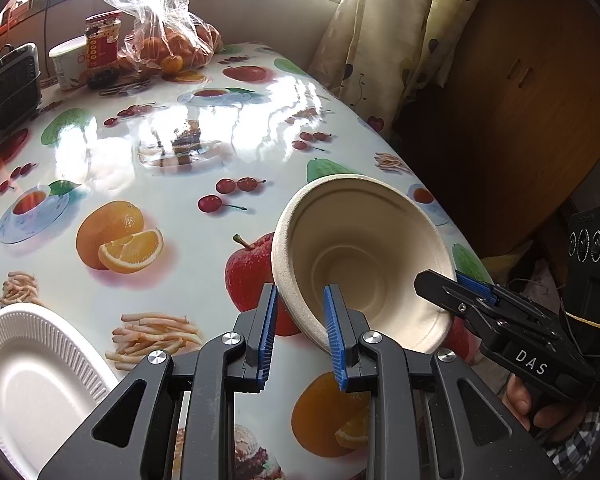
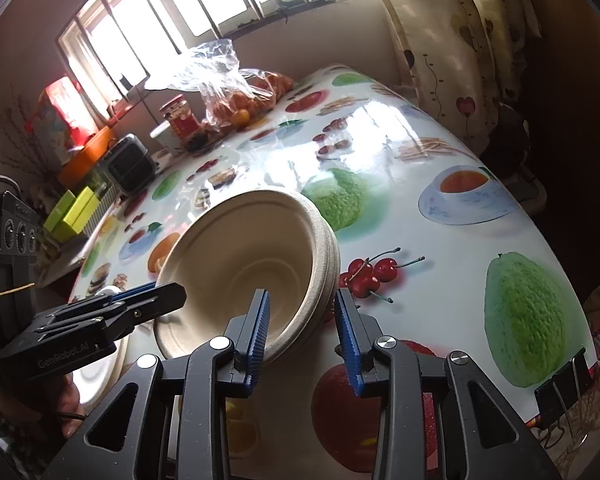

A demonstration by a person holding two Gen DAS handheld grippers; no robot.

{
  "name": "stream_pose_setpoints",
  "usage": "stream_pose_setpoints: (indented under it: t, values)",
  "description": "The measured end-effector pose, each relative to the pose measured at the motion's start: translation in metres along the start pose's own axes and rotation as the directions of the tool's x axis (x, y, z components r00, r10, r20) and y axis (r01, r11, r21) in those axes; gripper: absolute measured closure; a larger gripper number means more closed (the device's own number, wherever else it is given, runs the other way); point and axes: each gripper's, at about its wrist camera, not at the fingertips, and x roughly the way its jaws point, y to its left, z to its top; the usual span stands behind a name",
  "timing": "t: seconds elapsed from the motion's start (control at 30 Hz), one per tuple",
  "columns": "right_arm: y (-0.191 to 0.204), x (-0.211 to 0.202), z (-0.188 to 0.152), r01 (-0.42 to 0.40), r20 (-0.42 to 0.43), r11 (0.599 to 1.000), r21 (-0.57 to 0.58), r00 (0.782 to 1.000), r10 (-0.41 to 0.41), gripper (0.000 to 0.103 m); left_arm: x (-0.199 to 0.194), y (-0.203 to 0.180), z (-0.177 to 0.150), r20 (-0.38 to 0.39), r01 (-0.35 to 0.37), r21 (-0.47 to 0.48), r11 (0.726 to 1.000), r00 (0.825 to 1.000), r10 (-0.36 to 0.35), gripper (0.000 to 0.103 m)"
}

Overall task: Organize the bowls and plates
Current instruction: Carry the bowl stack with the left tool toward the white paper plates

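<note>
Fruit-print table [image 1: 148, 152]: tilted stack of pulp bowls [image 1: 364, 256] clamped at opposite rims by left gripper [image 1: 300, 320] jaws and right gripper [image 2: 302, 320] jaws; foam plate [image 1: 32, 376] beside.

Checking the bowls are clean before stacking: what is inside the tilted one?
The bowl looks empty: bare beige pulp, ringed bottom. The left gripper's inner finger covers a strip of the near wall.

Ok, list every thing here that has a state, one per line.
bowl stack: tilted, opening toward the cameras, rim gripped on two sides
left gripper: shut on the bowl stack's rim
right gripper: shut on the opposite rim
white plate: lying flat, empty
jar: upright, lid on
</note>
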Motion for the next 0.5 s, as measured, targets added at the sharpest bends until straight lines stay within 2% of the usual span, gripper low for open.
stream_pose_setpoints:
  t: [0.5]
  values:
    - [0.0008, -0.0011, 0.0012, 0.0, 0.005, 1.0, -0.003, 1.0, 0.0, 0.07, -0.0043, -0.0018, -0.0012, 0.01, -0.014, 0.008, 1.0, 1.0, 0.013, 0.078]
